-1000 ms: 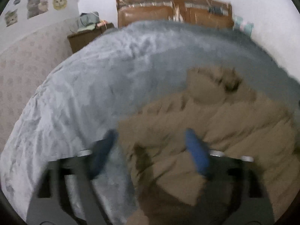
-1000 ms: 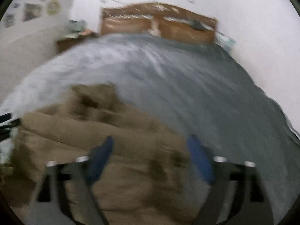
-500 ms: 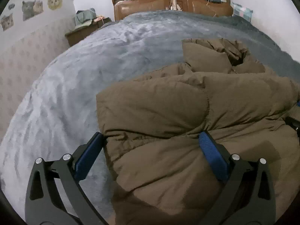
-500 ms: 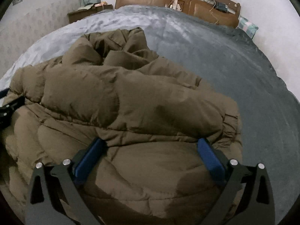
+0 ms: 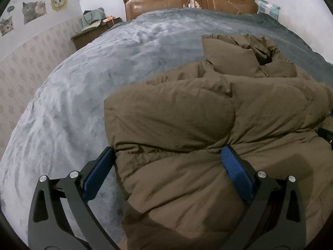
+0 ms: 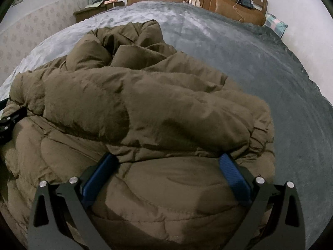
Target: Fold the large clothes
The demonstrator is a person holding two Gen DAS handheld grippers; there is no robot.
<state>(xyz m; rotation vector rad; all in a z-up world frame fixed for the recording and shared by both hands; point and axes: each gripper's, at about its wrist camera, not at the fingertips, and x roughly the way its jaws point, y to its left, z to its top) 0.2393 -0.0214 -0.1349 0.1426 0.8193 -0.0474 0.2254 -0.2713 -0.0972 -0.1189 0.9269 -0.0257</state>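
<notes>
Left wrist view: the left tongs [image 5: 166, 160] are spread wide over the near left corner of a brown puffer jacket [image 5: 208, 129], folded in a puffy heap on the grey bedspread [image 5: 104, 66]. The left blue pad [image 5: 97, 175] lies over bedspread just beside the jacket's edge; the right pad presses into a seam. Beyond stand a wooden headboard [image 5: 187, 0] and a nightstand [image 5: 89, 36].

Right wrist view: the right tongs [image 6: 168, 166] are spread wide too, both pads [image 6: 233, 175] dug into the jacket's [image 6: 156, 104] near right side. The left tongs [image 6: 8, 123] peek in at the left edge.
</notes>
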